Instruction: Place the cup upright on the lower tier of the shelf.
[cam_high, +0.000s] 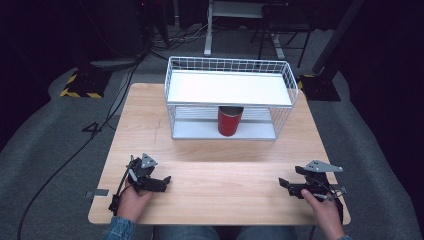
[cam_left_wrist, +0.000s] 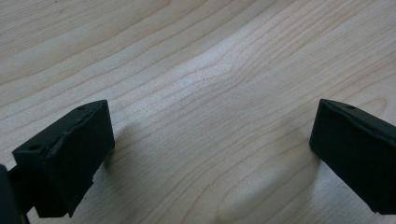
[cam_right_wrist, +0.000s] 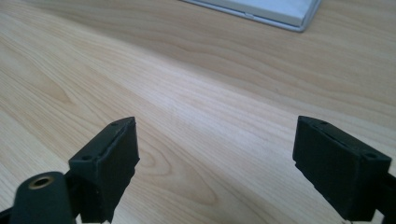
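**Table, wire shelf, red can, two hand-held grippers**

1. Wooden table (cam_high: 215, 165). Light wood, visible grain, rounded corners. It stands on grey carpet (cam_high: 40, 150), with dark surroundings at the far side. Its bare surface runs beneath the jaws in both gripper views.

2. White wire shelf rack (cam_high: 230, 97). Two tiers, set on the far half of the table, roughly central. The upper tier is a white panel inside a wire basket rim. The lower tier is a pale tray resting on the table; a corner of it (cam_right_wrist: 285, 14) appears at the far edge of the right gripper view.

3. Red can (cam_high: 230, 121). Cylindrical, upright, with a dark top. It stands on the lower tier of the rack, under the upper panel, about midway along its width.

4. Right gripper (cam_high: 285, 184). Black body with a grey three-cornered plate on top, held by the right hand (cam_high: 325, 212) at the near right corner of the table. Its jaws point left and stand spread wide apart, with nothing between them but table.

5. Left gripper (cam_high: 166, 181). Black body with a smaller grey plate, held by the left hand (cam_high: 132, 202) at the near left of the table; a denim sleeve (cam_high: 120, 230) shows at the wrist. Its jaws point right, likewise spread wide and empty, close above the wood. A black cable (cam_high: 75, 145) trails away across the carpet to the far left.
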